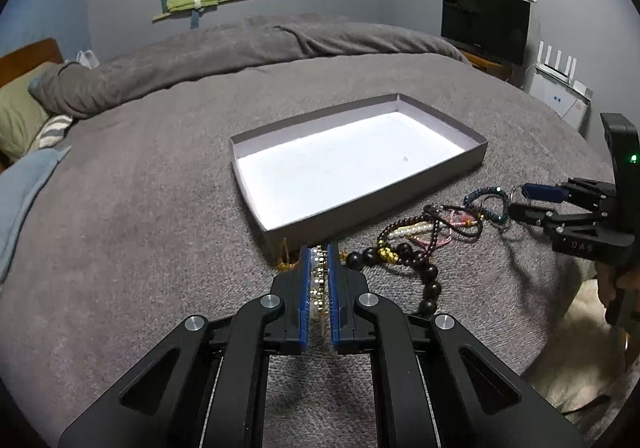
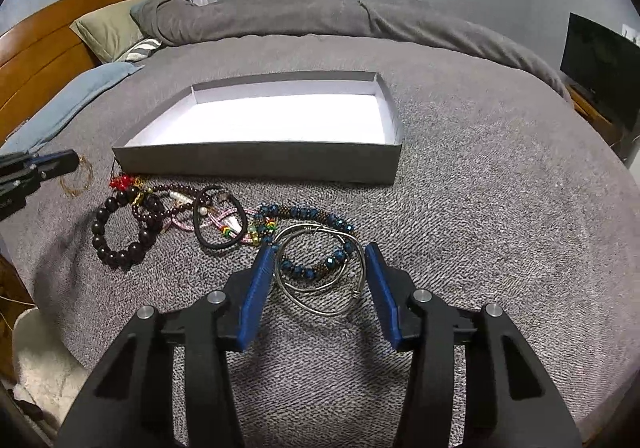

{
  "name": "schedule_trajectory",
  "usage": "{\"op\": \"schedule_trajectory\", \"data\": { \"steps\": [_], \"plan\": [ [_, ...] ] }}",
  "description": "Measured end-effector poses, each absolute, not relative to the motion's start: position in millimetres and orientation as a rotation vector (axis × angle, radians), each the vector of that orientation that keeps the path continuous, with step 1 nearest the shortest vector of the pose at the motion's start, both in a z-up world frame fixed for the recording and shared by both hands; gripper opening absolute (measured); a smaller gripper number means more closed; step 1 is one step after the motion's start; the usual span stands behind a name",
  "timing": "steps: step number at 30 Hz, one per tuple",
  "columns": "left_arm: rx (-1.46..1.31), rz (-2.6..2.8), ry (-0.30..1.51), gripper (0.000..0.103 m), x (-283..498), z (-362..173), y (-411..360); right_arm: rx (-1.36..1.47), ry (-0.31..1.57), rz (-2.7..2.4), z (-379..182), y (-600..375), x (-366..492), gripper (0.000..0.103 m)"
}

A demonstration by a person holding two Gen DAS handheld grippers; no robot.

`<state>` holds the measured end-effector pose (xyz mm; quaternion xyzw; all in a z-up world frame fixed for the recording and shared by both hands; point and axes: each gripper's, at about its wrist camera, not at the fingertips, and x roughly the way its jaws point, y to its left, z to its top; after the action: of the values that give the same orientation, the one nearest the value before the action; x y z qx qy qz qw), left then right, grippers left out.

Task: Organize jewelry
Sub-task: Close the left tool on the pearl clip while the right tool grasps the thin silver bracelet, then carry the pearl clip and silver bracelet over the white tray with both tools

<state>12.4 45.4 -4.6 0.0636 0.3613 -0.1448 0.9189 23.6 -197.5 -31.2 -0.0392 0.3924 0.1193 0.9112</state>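
Left wrist view: the left gripper [image 1: 319, 254] is shown with its blue pads drawn close together, pinching a gold-and-pearl chain [image 1: 319, 280] that runs lengthwise between them, its long axis in line with the fingers. The open grey box [image 1: 440, 176] is seen directly ahead of the tips, its near corner just beyond them, so the held piece is judged to need only a short forward and upward carry over the wall. To the right of the jaws the remaining jewelry pile [image 1: 432, 232] is strung out across the grey blanket [image 1: 140, 208], led by a dark wooden bead bracelet [image 1: 416, 268] (the piece nearest the left tips). At the far right the right gripper [image 1: 516, 202] is visible at the pile's far end. Right wrist view: the right gripper [image 2: 320, 260] is shown with its jaws spread wide and nothing gripped; a set of silver wire bangles [image 2: 320, 280] and a blue crystal bead bracelet [image 2: 308, 244] lie flat on the blanket between and just ahead of the pads. The bangles' rings are presented face-up, so a closing grasp is judged to meet the wire across its width. The box [image 2: 256, 162] lies beyond the pile, its long side facing this camera. The right hand is therefore taken as the nearer one for the bangles.
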Motion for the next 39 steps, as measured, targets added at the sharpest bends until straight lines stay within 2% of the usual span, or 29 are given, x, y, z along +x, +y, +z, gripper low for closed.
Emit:
{"op": "schedule_trajectory", "data": {
  "steps": [17, 25, 39],
  "plan": [
    [0.084, -0.286, 0.708, 0.009, 37, 25, 64, -0.081, 0.774, 0.298, 3, -193, 54, 0.047],
    [0.108, -0.283, 0.726, 0.009, 110, 27, 53, 0.012, 0.831, 0.313, 10, -198, 132, 0.047],
    [0.123, -0.188, 0.872, 0.009, 233, -14, 48, -0.002, 0.951, 0.215, -30, -184, 248, 0.047]
  ]
}}
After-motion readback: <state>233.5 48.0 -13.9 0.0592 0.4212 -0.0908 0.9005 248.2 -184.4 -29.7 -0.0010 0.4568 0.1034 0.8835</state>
